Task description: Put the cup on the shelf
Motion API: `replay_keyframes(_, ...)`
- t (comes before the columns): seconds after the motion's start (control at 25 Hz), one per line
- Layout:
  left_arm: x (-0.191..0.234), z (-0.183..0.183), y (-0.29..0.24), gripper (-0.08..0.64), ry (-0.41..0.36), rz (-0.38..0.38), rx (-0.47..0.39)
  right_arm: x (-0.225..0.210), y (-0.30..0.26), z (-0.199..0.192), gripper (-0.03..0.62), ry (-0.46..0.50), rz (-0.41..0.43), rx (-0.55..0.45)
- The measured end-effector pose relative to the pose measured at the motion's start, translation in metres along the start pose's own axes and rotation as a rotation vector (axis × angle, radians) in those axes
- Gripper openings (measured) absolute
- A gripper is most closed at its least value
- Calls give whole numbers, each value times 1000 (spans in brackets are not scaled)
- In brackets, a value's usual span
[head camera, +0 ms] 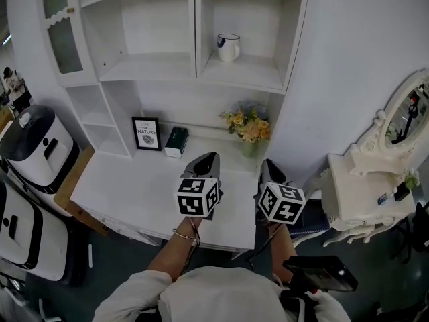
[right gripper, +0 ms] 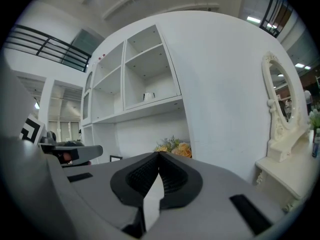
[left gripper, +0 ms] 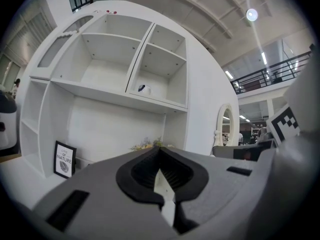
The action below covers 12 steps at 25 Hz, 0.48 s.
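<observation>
A white cup (head camera: pixel 228 47) with a dark handle stands on the right compartment's shelf (head camera: pixel 255 74) of the white wall unit. It shows small in the left gripper view (left gripper: pixel 144 89) and the right gripper view (right gripper: pixel 148 96). My left gripper (head camera: pixel 206 159) hovers over the white desk (head camera: pixel 127 186), jaws shut with nothing between them. My right gripper (head camera: pixel 269 168) is beside it at the desk's right end, also shut and empty. Both are well below and in front of the cup.
On the desk's back stand a framed "nature" print (head camera: pixel 147 133), a green box (head camera: pixel 176 141) and a vase of yellow flowers (head camera: pixel 247 126). A white vanity with an oval mirror (head camera: pixel 402 123) stands at right. White appliances (head camera: pixel 33 146) sit at left.
</observation>
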<state>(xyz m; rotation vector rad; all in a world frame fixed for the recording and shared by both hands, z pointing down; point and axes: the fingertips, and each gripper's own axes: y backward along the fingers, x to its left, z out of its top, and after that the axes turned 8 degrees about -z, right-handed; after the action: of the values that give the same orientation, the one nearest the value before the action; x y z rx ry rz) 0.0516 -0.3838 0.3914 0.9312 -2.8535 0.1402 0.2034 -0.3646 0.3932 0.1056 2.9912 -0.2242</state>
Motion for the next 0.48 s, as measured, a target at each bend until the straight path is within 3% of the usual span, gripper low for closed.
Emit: replay_keyframes(0.48, 14, 3, -6, 8, -17, -11, -4, 11, -16, 7, 21, 47, -2, -5)
